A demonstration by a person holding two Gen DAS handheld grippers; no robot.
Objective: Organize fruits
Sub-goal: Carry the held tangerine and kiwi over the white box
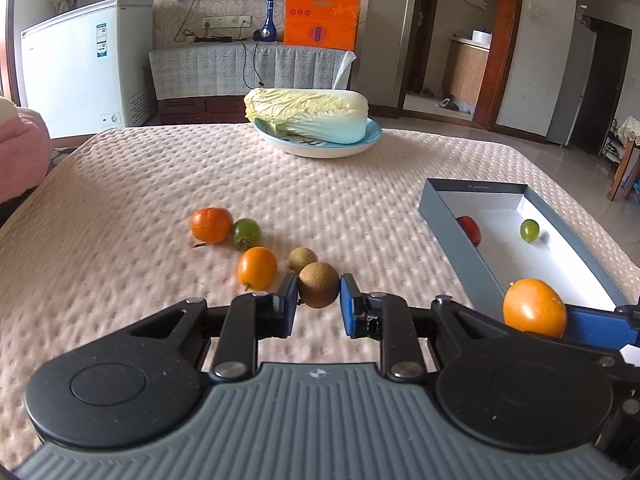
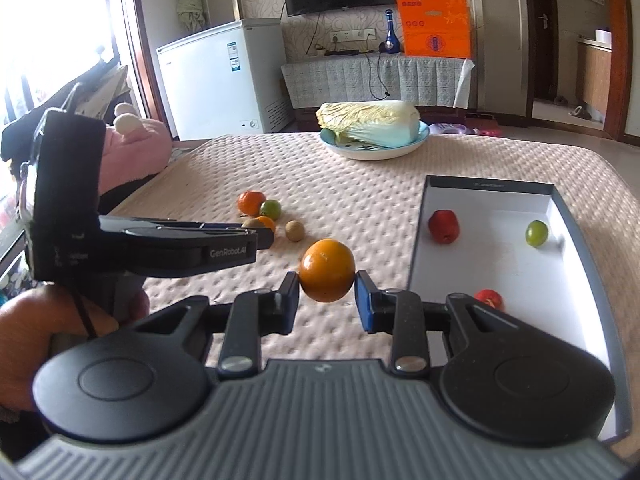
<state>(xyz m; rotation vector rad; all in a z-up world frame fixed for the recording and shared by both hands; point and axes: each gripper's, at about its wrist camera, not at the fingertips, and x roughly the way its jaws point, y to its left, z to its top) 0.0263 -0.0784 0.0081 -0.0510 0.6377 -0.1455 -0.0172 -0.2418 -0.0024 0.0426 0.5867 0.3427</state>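
My left gripper (image 1: 319,294) is shut on a brown kiwi (image 1: 319,284) just above the pink cloth. A second kiwi (image 1: 302,258), an orange fruit (image 1: 257,267), a green fruit (image 1: 247,233) and a tangerine (image 1: 211,224) lie beyond it. My right gripper (image 2: 327,288) is shut on an orange fruit (image 2: 328,270), held left of the grey tray (image 2: 492,185). That fruit also shows in the left wrist view (image 1: 534,307). The tray holds a red fruit (image 2: 443,226), a green fruit (image 2: 536,233) and a small red fruit (image 2: 489,298).
A blue plate (image 1: 372,136) with a Chinese cabbage (image 1: 308,114) stands at the far side of the table. A pink plush (image 2: 132,146) lies off the left edge. A white freezer (image 1: 86,64) and a cabinet stand behind.
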